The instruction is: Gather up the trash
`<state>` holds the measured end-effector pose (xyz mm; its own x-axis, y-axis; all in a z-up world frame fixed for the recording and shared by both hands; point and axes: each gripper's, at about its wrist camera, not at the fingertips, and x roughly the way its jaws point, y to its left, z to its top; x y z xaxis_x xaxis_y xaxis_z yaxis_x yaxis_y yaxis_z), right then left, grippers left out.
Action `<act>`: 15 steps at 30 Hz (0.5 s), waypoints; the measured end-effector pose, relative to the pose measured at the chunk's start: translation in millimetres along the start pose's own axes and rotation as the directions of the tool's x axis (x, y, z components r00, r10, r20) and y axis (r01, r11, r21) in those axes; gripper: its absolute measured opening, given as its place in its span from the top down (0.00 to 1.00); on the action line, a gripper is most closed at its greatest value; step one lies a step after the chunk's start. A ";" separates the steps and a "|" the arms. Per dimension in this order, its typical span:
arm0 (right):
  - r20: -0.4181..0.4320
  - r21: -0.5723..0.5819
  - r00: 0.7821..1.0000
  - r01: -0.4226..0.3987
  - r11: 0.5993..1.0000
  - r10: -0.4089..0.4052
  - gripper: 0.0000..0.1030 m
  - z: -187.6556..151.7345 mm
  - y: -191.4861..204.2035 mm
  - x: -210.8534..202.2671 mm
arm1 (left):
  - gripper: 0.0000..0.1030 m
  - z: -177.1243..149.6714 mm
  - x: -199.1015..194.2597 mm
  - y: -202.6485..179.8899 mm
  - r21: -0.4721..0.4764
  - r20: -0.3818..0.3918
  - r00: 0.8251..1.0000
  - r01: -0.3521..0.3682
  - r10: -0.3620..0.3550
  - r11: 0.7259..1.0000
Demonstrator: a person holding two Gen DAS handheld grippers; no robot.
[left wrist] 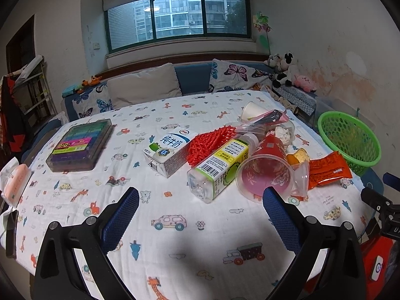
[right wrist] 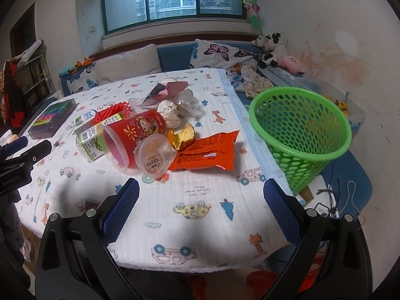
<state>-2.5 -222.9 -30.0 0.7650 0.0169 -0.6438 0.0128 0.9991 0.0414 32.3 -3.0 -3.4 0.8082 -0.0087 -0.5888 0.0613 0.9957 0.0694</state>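
The trash is heaped at the right part of the table with the cartoon-printed white cloth, within reach of the green perforated plastic basket, which is set just off the table's right edge, presumably so litter can be dropped in. Nothing can be made out inside the basket (its mesh hides the bottom). The red printed plastic cup lies on its side, apparently empty; beside it lie the small clear pudding cup, the orange foil snack wrapper, the clear bottle with the green-yellow label and the blue-white milk carton. The left gripper and the right gripper are held spread wide above the cloth, grasping nothing.
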 end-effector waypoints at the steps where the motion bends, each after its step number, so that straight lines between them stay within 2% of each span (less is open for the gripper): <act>1: 0.000 0.002 1.000 0.000 1.000 0.000 0.04 1.3 -0.7 1.7 | 0.07 0.9 1.7 -0.1 0.006 0.003 1.000 0.002 -0.002 1.000; 11: -0.019 0.034 1.000 0.005 0.999 -0.004 0.04 14.5 -16.2 21.2 | 0.09 12.4 29.6 -12.5 0.103 -0.001 0.999 0.052 -0.052 0.993; 12: -0.022 0.038 1.000 0.004 0.999 -0.003 0.04 15.0 -17.8 22.8 | 0.10 13.1 33.3 -14.2 0.114 -0.006 0.998 0.057 -0.056 0.992; 13: -0.030 0.046 1.000 -0.003 0.999 0.005 0.04 15.9 -20.7 26.2 | 0.18 14.1 38.6 -16.8 0.132 -0.012 0.998 0.064 -0.063 0.989; 14: -0.034 0.050 0.999 -0.008 0.999 0.010 0.04 16.1 -21.2 27.7 | 0.21 14.8 42.5 -18.1 0.142 -0.016 0.998 0.068 -0.067 0.987; 15: -0.039 0.054 0.999 -0.013 0.998 0.015 0.04 16.3 -22.6 30.1 | 0.21 15.9 48.0 -20.0 0.157 -0.023 0.997 0.078 -0.076 0.985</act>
<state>30.7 -245.6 -37.8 0.7395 0.0337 -0.6723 0.0375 0.9951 0.0910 79.1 -24.8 -20.3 0.7875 -0.0820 -0.6109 0.2155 0.9652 0.1483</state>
